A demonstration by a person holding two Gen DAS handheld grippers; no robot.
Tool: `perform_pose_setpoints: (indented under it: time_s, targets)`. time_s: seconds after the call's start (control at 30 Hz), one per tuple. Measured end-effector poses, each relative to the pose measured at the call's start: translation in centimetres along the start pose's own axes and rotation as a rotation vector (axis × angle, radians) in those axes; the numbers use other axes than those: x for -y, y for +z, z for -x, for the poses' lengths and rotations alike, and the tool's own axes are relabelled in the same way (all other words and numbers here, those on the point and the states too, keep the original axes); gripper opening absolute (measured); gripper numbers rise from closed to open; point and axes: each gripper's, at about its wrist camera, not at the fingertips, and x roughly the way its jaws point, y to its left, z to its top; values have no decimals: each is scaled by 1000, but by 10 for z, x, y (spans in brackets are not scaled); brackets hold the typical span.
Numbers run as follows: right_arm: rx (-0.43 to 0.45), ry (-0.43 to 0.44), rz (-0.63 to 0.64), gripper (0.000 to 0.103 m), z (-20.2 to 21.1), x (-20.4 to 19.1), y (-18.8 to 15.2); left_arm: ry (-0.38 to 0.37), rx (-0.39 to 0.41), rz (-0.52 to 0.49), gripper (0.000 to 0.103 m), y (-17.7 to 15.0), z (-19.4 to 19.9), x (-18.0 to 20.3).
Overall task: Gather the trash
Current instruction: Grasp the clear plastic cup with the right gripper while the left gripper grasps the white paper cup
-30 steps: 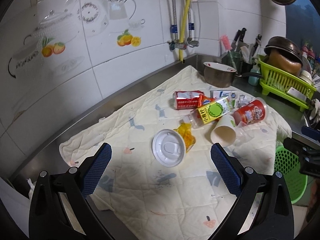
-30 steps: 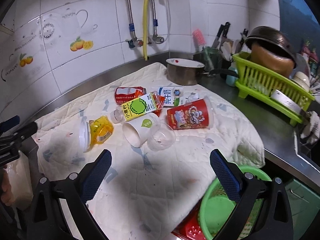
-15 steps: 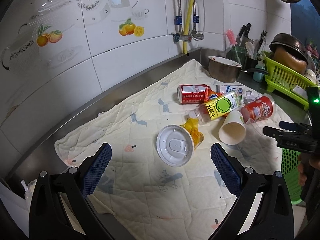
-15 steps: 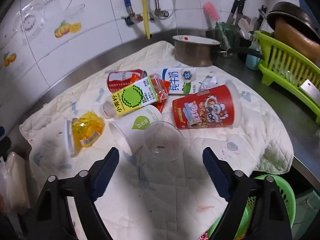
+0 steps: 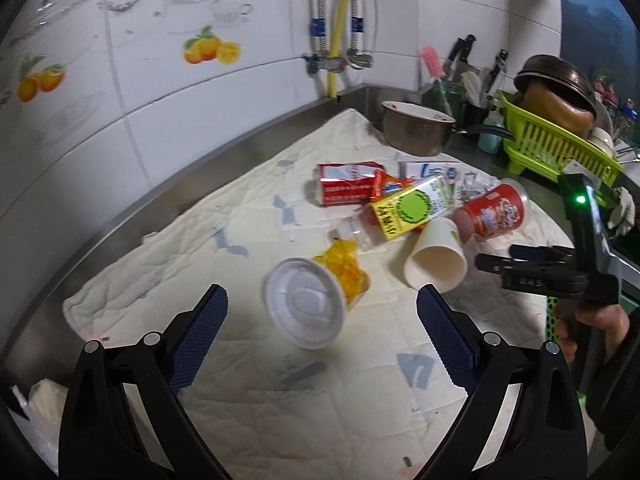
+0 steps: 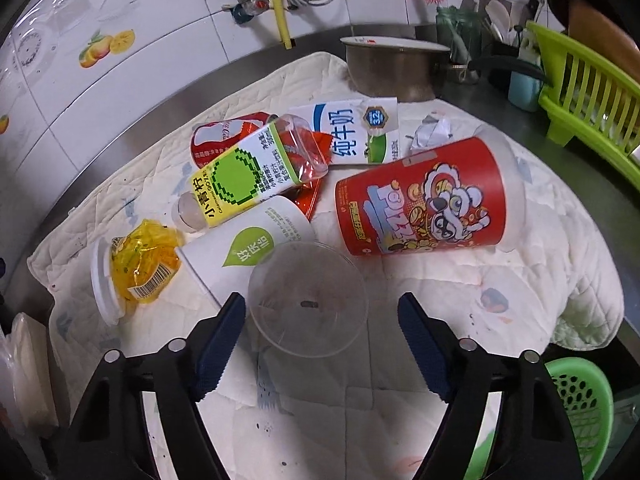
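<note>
Lying on a quilted cloth (image 6: 400,392) over the steel desk (image 5: 132,216), the trash sits in one loose heap. At the far left, the left wrist view shows a white lid (image 5: 306,308) face-on with yellow wrapping (image 5: 344,264) behind it; the right wrist view shows the same piece side-on, with a barcode on the yellow part. The left gripper (image 5: 320,340) is spread wide and holds nothing, hovering just short of that lid. Next come a paper cup (image 6: 248,248) on its side, a yellow-green labelled bottle (image 6: 240,176) leaning over a red can (image 6: 224,136), a milk carton (image 6: 352,132), then a red snack tub (image 6: 424,196). Only the right view makes out a clear plastic cup (image 6: 308,300), mouth toward the camera, between the parted fingers of the right gripper (image 6: 320,336), which are not touching it. Farther right stand a metal pot (image 6: 392,68) and a green dish rack (image 6: 584,92); a green basket (image 6: 576,404) is cut off at the lower corner.
</note>
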Motion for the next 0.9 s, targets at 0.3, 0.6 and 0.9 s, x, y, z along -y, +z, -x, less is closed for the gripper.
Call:
perform_pose_setpoints:
  time_s: [0.3, 0.6, 0.9]
  targets:
    - [7, 47, -19, 59, -2, 0, 0, -120, -32, -13, 93, 13, -27, 24]
    - [78, -4, -25, 59, 42, 8, -9, -214, -74, -40, 93, 22, -57, 56]
    - [129, -80, -113, 59, 89, 48, -38, -327, -161, -78, 91, 25, -96, 113]
